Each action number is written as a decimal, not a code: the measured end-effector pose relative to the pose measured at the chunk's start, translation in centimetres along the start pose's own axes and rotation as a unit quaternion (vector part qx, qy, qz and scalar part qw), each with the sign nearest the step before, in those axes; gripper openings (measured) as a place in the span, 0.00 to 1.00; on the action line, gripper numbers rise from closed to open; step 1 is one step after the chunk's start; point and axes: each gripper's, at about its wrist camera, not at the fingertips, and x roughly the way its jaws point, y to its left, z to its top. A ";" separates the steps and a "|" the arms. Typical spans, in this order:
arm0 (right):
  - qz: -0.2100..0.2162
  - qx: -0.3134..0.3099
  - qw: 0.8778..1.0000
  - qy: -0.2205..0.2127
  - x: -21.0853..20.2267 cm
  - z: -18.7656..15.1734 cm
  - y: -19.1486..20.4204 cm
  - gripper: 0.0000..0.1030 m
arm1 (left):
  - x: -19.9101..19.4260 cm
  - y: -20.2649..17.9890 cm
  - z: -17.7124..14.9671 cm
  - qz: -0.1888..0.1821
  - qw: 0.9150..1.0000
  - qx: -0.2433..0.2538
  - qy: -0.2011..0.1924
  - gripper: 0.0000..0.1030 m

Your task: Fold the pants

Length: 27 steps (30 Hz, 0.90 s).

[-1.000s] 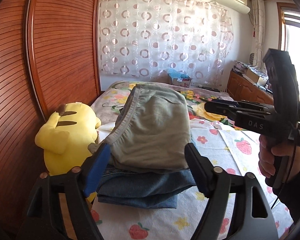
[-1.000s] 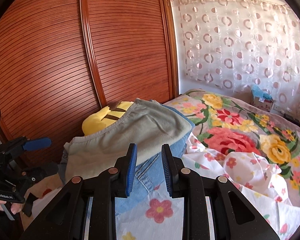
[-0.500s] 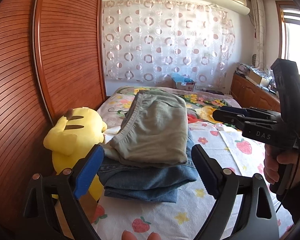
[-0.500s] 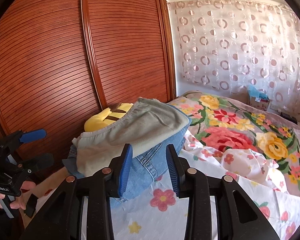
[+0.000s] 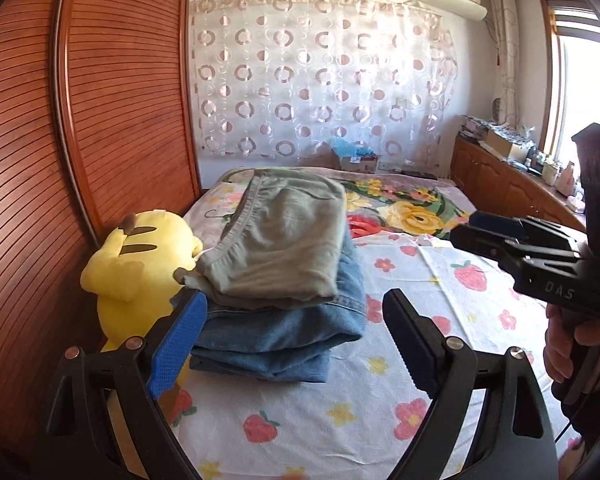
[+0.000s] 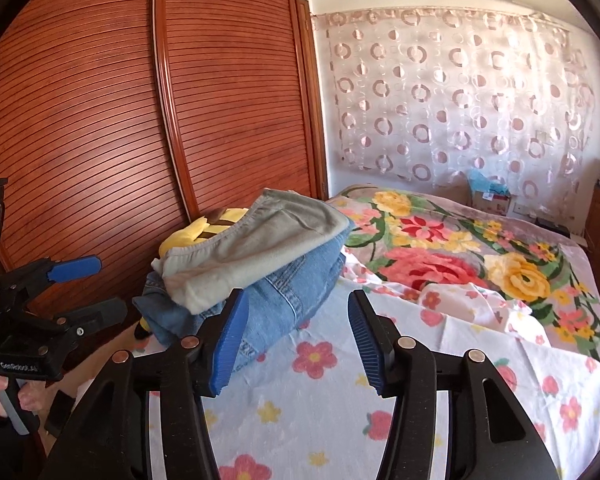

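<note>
Folded grey-green pants (image 5: 284,240) lie on top of folded blue jeans (image 5: 276,332) in a stack on the bed; the stack also shows in the right wrist view, grey pants (image 6: 260,244) over jeans (image 6: 284,300). My left gripper (image 5: 296,340) is open and empty, just in front of the stack. My right gripper (image 6: 296,340) is open and empty, to the right of the stack and a little back from it. Each gripper shows in the other's view, the right one (image 5: 472,232) and the left one (image 6: 96,288).
A yellow plush toy (image 5: 136,264) sits left of the stack against the slatted wooden wardrobe door (image 5: 80,140). The bed has a strawberry-print sheet (image 5: 340,408) and a floral blanket (image 6: 440,256) behind. Wooden cabinets (image 5: 500,188) stand at the right.
Both grippers have drawn back from the stack. My right gripper's jaws have opened from nearly shut to wide. The stack has not moved.
</note>
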 end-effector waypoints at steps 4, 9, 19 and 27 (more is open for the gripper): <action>-0.011 0.011 1.000 -0.003 -1.8 -0.9 0.4 0.60 | -0.3 -0.6 -0.1 -0.013 1.000 0.002 0.000 0.87; -0.035 0.020 0.999 0.002 -3.4 -2.1 1.0 0.62 | -0.4 -1.9 -0.4 -0.025 1.000 0.008 0.000 0.87; -0.084 0.053 0.995 0.010 -7.3 -3.9 1.9 0.66 | -1.5 -5.5 -1.0 -0.046 0.999 0.023 0.005 0.87; -0.138 0.086 0.987 0.001 -11.5 -5.3 2.3 0.73 | -3.1 -9.0 -1.8 -0.069 0.997 0.038 0.004 0.87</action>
